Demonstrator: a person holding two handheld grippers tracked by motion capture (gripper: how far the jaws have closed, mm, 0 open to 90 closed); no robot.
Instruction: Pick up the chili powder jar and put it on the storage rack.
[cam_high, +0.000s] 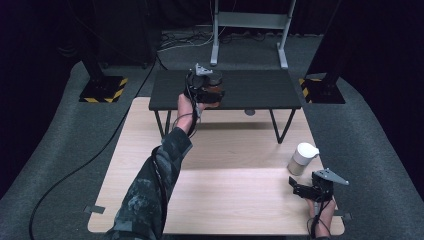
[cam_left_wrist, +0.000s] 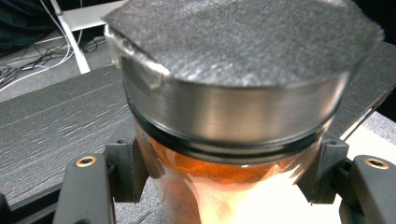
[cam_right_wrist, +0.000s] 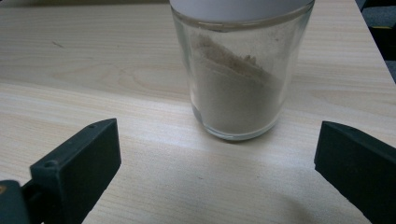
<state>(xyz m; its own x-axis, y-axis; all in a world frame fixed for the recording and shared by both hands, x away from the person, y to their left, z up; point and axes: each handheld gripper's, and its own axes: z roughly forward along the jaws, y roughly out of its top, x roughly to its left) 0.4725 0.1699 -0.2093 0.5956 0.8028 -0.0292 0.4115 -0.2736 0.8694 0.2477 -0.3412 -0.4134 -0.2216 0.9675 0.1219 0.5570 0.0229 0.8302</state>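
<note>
My left gripper is shut on a glass jar with amber contents and a grey metal lid, at the front left part of a black raised shelf. In the left gripper view the jar is very close and the gripper has a jaw pressed on each side of the glass. The jar's base is hidden, so I cannot tell whether it rests on the shelf. My right gripper stands open near the table's front right corner, just short of a white-lidded glass jar of beige powder. In the right gripper view this gripper frames the powder jar without touching it.
The black shelf stands on thin legs at the far side of the light wooden table. Beyond it are a grey metal frame, cables on the floor and two black stand bases with yellow-striped edges.
</note>
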